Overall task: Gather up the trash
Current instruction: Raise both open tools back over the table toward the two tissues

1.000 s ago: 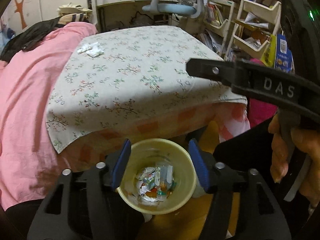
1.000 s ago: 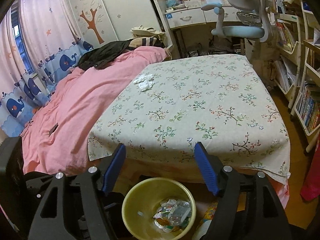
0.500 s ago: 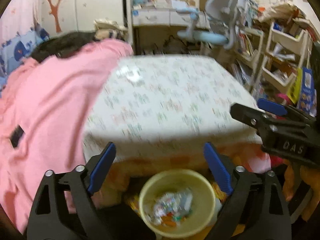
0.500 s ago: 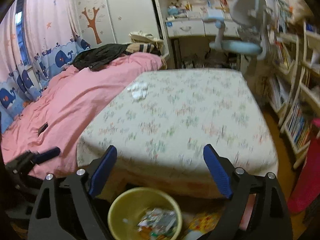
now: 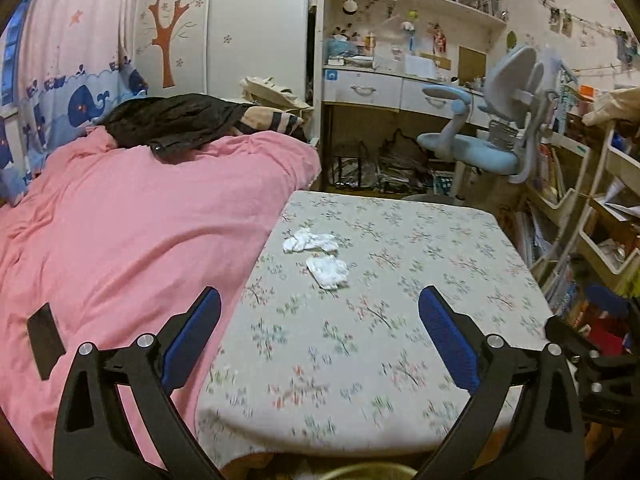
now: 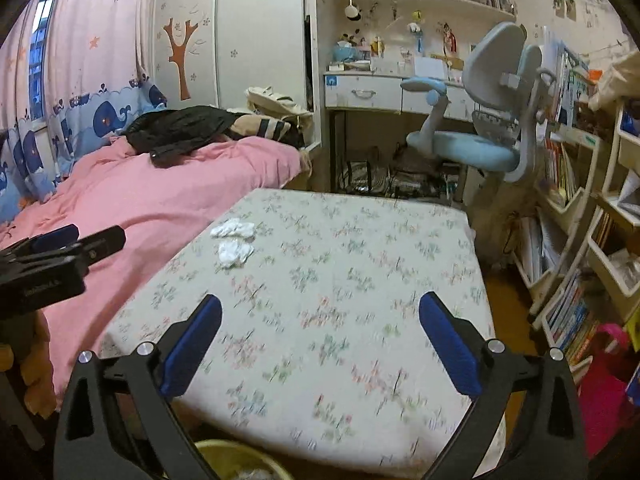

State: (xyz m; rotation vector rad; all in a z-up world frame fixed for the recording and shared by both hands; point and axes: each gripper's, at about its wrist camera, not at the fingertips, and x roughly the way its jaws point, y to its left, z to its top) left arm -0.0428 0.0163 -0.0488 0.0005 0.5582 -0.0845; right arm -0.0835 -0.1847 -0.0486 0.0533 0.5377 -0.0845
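You are holding both grippers above the near edge of the counter point(image 5: 400, 320), which is wearing a floral cloth. The left gripper point(image 5: 320, 336) is standing with its jaws released and spread wide, having just been opening, and nothing is sitting between them. The right gripper point(image 6: 320, 340) is doing the same: jaws released, just opened, only the cloth showing in the gap.

The trash is lying far from you on the counter's left side, close to where the pink bedspread point(image 5: 140, 240) is meeting the cloth. It is 2 crumpled white tissues point(image 5: 316, 254), 1 just nearer than the other, the pair almost touching. In the right wrist view the same tissues point(image 6: 234, 242) are sitting far and to the left of the jaws, well apart from both grippers.

The yellow bin point(image 6: 236, 462) is peeking in at the bottom edge, below the counter's near edge, with scraps showing inside it. In the left wrist view only its rim point(image 5: 372, 470) is showing.

A black phone-like slab point(image 5: 44, 340) is lying on the bedspread at the near left. A blue desk chair point(image 6: 480, 128) is standing beyond the far edge of the counter.
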